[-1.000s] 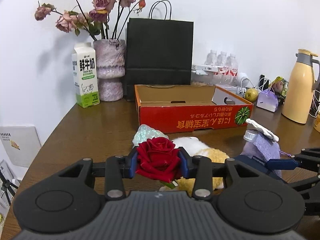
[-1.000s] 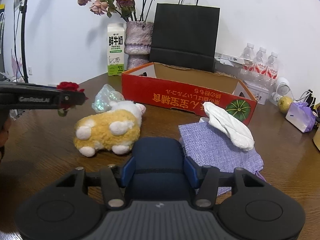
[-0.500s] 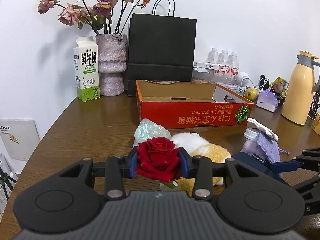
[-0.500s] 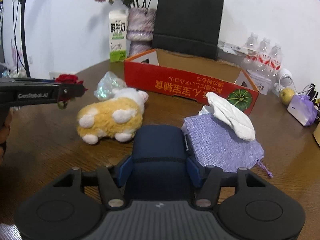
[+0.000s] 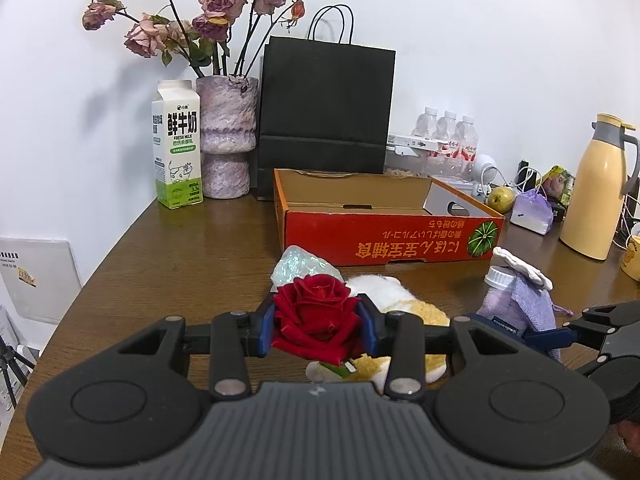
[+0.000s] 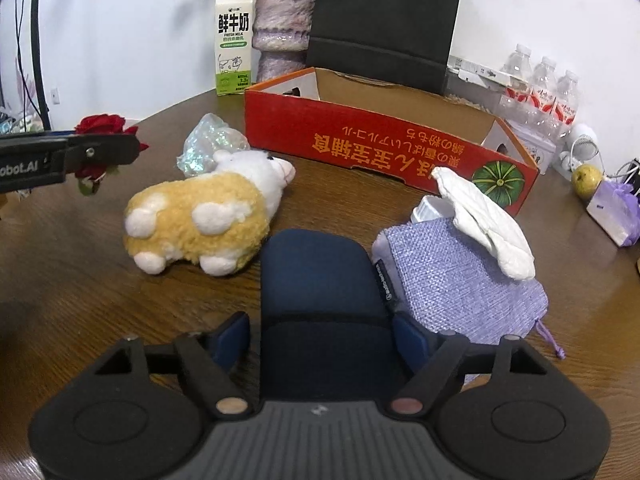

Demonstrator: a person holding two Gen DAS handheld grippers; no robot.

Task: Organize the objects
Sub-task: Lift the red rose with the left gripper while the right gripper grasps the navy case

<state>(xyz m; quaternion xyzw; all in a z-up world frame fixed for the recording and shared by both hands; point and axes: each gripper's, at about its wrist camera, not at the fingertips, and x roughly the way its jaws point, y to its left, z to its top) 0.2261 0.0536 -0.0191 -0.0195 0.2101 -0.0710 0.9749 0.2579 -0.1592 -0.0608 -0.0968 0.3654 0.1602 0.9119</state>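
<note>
Left gripper clamps rose between pads. Right gripper jaws opening, navy case between fingers, gaps either side. Risk: rose petals crush under squeeze; case, once freed, nudges purple pouch touching its right side.

L gripper, black w/ blue pads, points slightly downward above the table, jaws clamped on a red rose bloom, pads pressing both sides. R gripper, same build, tilts more steeply down; its jaws are opening, blue pads now apart from the dark navy soft case between them, gap visible each side.
</note>
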